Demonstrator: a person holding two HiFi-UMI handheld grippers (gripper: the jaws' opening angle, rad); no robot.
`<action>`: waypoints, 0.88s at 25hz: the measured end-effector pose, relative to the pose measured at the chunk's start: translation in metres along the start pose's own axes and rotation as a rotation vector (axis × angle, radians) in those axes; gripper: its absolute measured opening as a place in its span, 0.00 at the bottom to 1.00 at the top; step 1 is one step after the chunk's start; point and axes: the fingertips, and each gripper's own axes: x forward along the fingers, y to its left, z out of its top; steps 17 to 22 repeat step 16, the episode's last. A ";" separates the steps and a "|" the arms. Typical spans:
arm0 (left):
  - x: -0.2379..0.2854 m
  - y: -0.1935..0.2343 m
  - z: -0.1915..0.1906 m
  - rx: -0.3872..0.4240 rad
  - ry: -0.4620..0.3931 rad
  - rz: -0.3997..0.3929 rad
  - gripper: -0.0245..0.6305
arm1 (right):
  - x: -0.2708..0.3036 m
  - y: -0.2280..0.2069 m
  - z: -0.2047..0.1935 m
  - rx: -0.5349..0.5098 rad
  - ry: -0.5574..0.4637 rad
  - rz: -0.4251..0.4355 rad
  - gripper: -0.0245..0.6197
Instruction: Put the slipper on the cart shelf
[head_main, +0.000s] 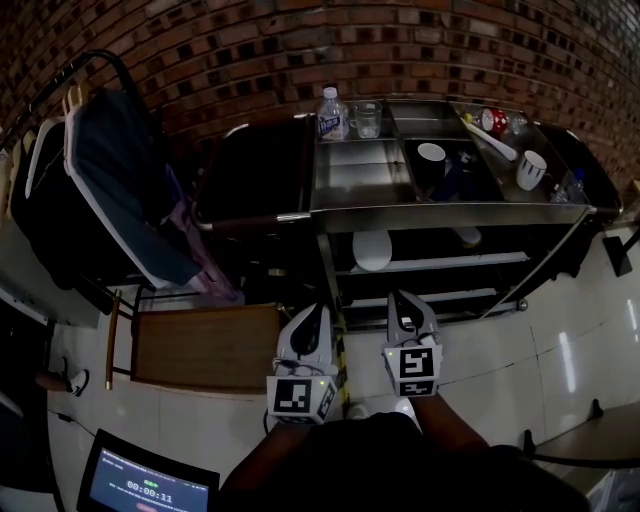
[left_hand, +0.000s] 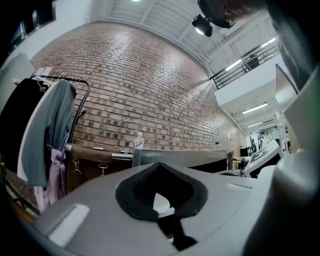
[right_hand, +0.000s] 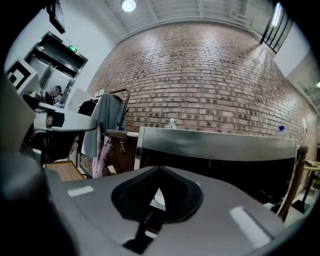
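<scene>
Left gripper (head_main: 312, 312) and right gripper (head_main: 405, 300) are side by side, near the body, both clenched and empty. Just beyond them is the cart (head_main: 450, 210). A pale rounded object (head_main: 372, 250) lies on its middle shelf; I cannot tell whether it is the slipper. On the top tray are a bottle (head_main: 332, 113) and a cup (head_main: 531, 168). The brick wall (head_main: 400, 50) is behind.

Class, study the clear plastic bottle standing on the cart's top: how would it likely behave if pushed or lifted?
Tall, narrow and upright, the bottle would probably tip under a sideways push, then roll. It looks like thin clear plastic: likely light, hardly fragile, though its fill cannot be told. The glass cup close beside it might get knocked.
</scene>
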 end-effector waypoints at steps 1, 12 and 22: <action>0.000 0.000 -0.001 0.000 -0.001 -0.004 0.06 | 0.000 0.000 0.000 0.002 -0.001 0.001 0.04; 0.003 0.002 -0.004 0.003 0.009 -0.002 0.06 | -0.001 0.001 0.007 -0.007 -0.069 -0.007 0.04; 0.009 0.010 -0.001 0.028 -0.007 0.021 0.06 | 0.006 0.001 0.019 -0.016 -0.122 -0.009 0.04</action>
